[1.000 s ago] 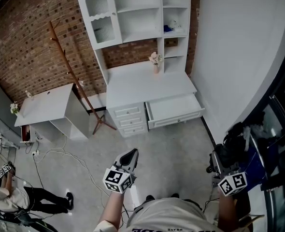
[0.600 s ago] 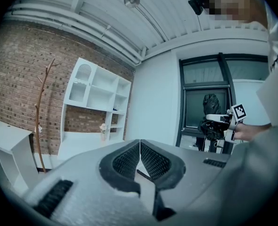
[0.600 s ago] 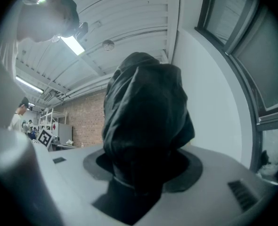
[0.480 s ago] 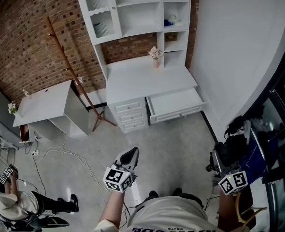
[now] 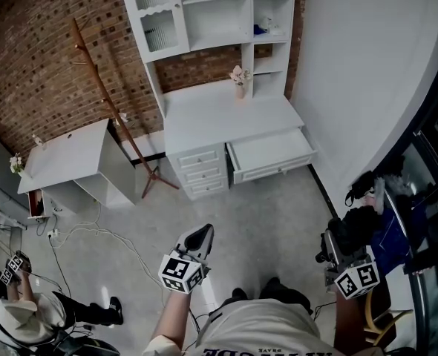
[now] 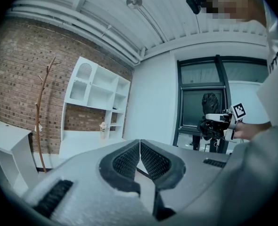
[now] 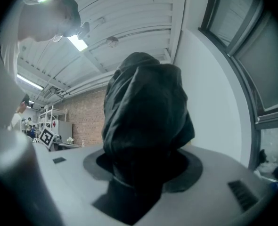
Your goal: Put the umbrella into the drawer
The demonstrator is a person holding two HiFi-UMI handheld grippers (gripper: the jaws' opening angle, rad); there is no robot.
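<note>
Umbrella (image 7: 146, 112) is sitting clamped in right gripper (image 5: 336, 242), near right, well apart from open drawer (image 5: 271, 153) at far desk. Left gripper (image 5: 203, 234) is hanging empty, jaws together. Carry step, I judge; next: walking up, lowering umbrella into drawer.
</note>
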